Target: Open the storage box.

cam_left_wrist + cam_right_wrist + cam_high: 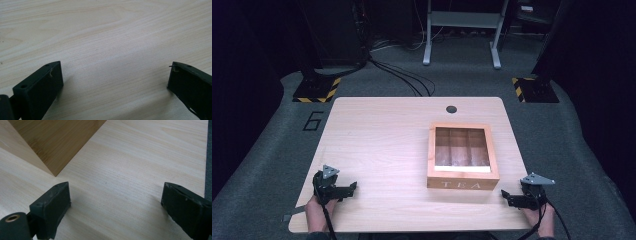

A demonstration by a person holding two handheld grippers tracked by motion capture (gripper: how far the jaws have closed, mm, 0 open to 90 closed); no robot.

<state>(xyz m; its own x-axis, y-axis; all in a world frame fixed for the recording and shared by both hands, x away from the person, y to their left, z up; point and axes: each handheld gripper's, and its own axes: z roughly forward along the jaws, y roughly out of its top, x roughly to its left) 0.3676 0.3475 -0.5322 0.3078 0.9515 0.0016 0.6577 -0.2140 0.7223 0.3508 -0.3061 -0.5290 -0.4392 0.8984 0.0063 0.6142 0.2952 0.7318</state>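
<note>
The left gripper (352, 188) lay at the near left part of the table (377, 140), well to the left of the tea box (463, 156), held from below by the person's left hand (316, 210). Its grey three-cornered plate sat on top and its black cable trailed back toward the table's near edge. In the left gripper view (115, 75) the two black jaws stood wide apart, released, with bare pale wood between them and nothing touching either pad.

The tea box, a wooden box with a clear window in its lid and the letters TEA on its front face, stood on the right half of the table, its lid down flat. Through the window, dividers showed compartments inside; what they held could not be told. Behind the tea box, near the far edge, a small round hole (451, 109) opened in the tabletop.

The right gripper (505, 195) rested just right of the tea box's near right corner, close to it but apart, held by the right hand (539, 217). In the right gripper view (116, 195) its jaws were also spread wide and gripped nothing, and a corner of the tea box (57, 142) rose ahead of the left jaw, apart from it.
</note>
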